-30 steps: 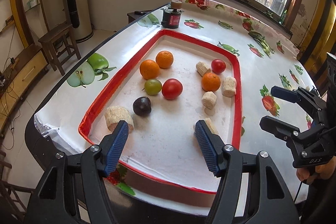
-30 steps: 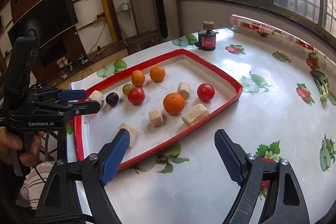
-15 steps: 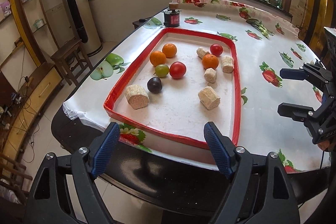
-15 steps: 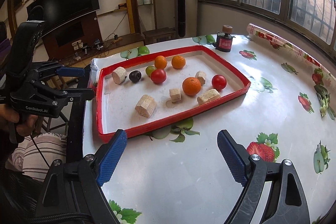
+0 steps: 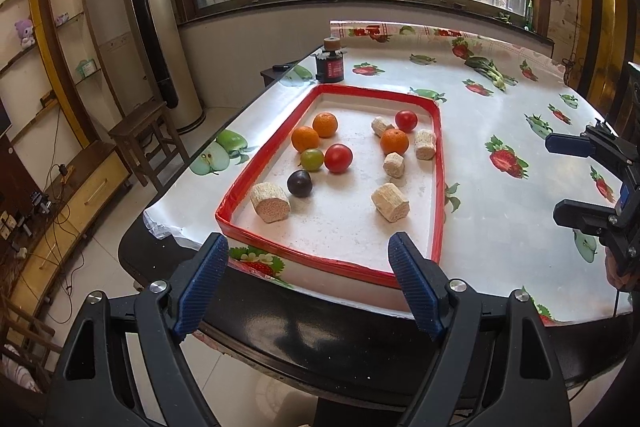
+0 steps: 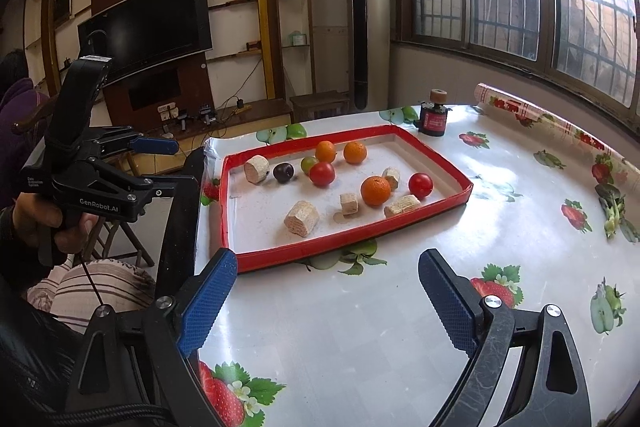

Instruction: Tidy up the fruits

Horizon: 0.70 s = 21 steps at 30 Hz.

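A red-rimmed tray (image 5: 439, 163) lies on the bench (image 5: 500, 211) near its left edge, on a cloth printed with strawberries and apples; inside it sit three oranges, two close together toward the far left corner (image 5: 325, 124) (image 5: 305, 139) and one nearer the right rim (image 5: 394, 141); a green fruit (image 5: 312, 159) touches a red tomato (image 5: 338, 157) beside it, and a second tomato (image 5: 406, 120) lies toward the far right corner; a dark plum (image 5: 299, 183) rests just beside a large beige chunk (image 5: 270, 203) at the tray's near left corner; four more beige chunks lie on the right half, one of them (image 5: 390, 202) nearest the front rim; a small dark jar (image 5: 330, 63) with a red label, its writing too small to read, stands on the bench past the tray's far left corner; the left tongs (image 5: 308, 279) are spread wide and empty, over the bench's near edge; the right tongs (image 6: 328, 299) are likewise spread and empty, above the cloth just outside the tray; the left tool's body reads "GenRobot.AI" in the right wrist view.
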### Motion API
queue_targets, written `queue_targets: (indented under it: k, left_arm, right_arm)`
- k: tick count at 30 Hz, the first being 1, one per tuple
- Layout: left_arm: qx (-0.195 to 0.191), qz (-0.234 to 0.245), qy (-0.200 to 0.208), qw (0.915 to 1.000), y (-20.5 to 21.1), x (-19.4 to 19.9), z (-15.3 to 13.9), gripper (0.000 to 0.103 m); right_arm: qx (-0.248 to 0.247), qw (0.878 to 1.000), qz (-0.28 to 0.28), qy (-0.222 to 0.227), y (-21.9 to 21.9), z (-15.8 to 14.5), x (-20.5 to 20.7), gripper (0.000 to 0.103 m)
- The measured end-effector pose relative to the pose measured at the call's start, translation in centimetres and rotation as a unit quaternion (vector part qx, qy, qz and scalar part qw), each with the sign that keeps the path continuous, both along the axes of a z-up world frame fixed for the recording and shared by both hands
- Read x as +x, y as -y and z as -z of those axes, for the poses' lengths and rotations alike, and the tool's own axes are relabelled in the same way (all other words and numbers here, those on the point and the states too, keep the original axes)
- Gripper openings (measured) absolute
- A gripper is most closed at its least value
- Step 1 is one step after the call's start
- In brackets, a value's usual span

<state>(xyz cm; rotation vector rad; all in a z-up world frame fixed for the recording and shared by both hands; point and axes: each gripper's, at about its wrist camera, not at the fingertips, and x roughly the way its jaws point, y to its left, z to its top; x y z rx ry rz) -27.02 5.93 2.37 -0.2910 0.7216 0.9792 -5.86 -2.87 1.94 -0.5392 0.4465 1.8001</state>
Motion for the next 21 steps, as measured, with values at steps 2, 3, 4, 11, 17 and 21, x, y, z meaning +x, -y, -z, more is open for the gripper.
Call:
queue_targets:
  k: [2, 3, 4, 11, 17, 21]
  left_arm:
    - [0.003, -0.001, 0.005, 1.0000, 0.1, -0.3, -0.3, 0.082]
    - [0.006, 0.000, 0.006, 1.0000, 0.3, -0.3, -0.5, 0.082]
    - [0.010, -0.001, 0.005, 0.9999, 0.4, -0.3, -0.6, 0.082]
    - [0.027, 0.004, 0.002, 0.9996, 1.4, -0.2, -1.1, 0.082]
    - [0.035, 0.012, -0.001, 0.9993, 2.1, 0.1, -1.5, 0.082]
    - [0.036, 0.015, -0.001, 0.9992, 2.4, 0.2, -1.6, 0.082]
  right_arm:
    - [0.005, 1.000, 0.002, 0.001, 0.4, -0.1, 0.1, 0.093]
    - [0.007, 1.000, 0.005, 0.002, 0.6, -0.1, 0.2, 0.094]
    - [0.008, 1.000, 0.005, 0.002, 0.8, -0.1, 0.2, 0.094]
    - [0.021, 1.000, 0.020, -0.003, 2.0, -0.1, 1.2, 0.097]
    - [0.036, 0.999, 0.022, -0.004, 3.1, -0.5, 1.5, 0.097]
    - [0.042, 0.999, 0.022, -0.001, 3.5, -0.8, 1.5, 0.098]
